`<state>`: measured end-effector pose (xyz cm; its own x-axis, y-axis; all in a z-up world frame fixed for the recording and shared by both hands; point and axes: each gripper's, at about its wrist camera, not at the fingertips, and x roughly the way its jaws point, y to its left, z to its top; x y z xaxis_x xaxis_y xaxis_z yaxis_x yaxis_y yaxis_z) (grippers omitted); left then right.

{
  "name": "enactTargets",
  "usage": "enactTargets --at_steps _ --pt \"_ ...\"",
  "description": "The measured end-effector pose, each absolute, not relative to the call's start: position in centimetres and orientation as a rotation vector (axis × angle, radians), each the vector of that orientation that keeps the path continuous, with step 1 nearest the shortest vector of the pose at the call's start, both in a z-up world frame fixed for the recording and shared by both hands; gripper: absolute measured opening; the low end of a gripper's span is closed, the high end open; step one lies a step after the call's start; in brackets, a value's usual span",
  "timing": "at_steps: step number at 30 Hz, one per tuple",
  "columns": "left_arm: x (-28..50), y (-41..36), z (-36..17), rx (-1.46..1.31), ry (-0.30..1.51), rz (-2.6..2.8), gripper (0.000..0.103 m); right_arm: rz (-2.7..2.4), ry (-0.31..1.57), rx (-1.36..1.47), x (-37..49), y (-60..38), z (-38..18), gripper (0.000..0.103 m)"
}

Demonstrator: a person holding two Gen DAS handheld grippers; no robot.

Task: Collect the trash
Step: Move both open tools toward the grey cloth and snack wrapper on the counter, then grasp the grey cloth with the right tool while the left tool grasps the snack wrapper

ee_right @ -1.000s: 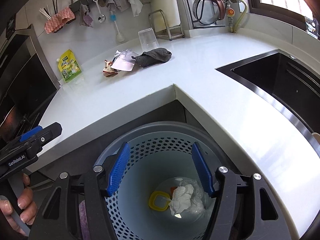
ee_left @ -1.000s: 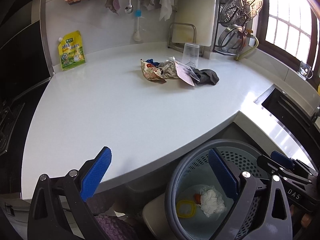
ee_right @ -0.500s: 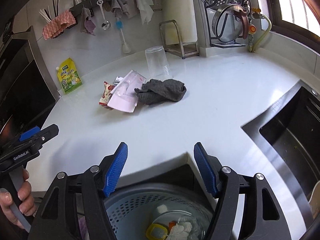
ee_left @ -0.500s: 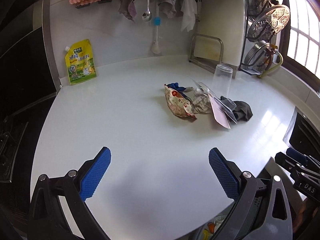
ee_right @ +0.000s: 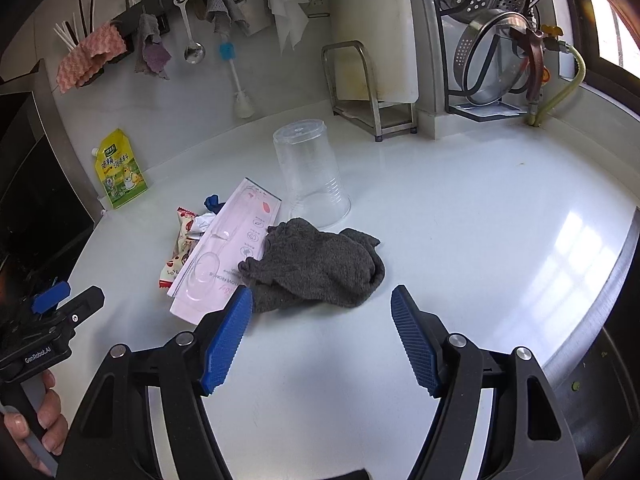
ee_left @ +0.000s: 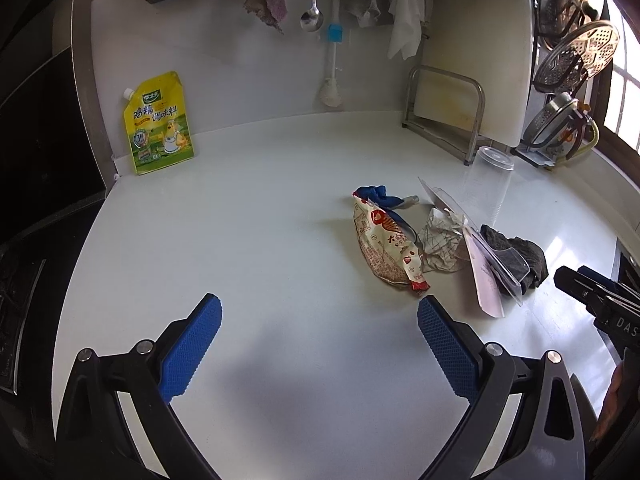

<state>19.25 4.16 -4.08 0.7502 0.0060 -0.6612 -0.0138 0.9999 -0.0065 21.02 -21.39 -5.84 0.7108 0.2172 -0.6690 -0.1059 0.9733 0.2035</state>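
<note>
A pile of trash lies on the white counter [ee_left: 248, 240]: a red-and-tan snack wrapper [ee_left: 390, 254], a blue scrap [ee_left: 378, 194], crumpled paper [ee_left: 442, 240], a pink blister pack [ee_right: 228, 252] and a grey cloth [ee_right: 320, 266]. An upturned clear plastic cup [ee_right: 312, 172] stands just behind them. My left gripper [ee_left: 320, 344] is open and empty, short of the wrapper. My right gripper [ee_right: 322, 334] is open and empty, just in front of the grey cloth.
A yellow seasoning pouch [ee_left: 158, 124] leans on the back wall. Cloths and utensils hang above. A cutting board in a metal stand [ee_right: 372, 80] and a rack of steel strainers [ee_right: 496, 40] stand at the back right. The sink edge [ee_right: 592, 308] is at right.
Both grippers have risen from over the waste basket and moved forward over the counter toward the trash pile. The basket has dropped out of view. Both stay open.
</note>
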Motion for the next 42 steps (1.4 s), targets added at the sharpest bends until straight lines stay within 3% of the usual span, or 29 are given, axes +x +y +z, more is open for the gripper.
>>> enactTargets --at_steps 33,42 --pt "24.5 3.6 -5.0 0.0 0.77 0.037 0.097 0.203 0.895 0.1 27.9 -20.6 -8.8 0.071" --pt "25.2 3.1 -5.6 -0.006 0.798 0.027 0.097 0.226 0.877 0.077 27.6 -20.3 -8.6 0.039"
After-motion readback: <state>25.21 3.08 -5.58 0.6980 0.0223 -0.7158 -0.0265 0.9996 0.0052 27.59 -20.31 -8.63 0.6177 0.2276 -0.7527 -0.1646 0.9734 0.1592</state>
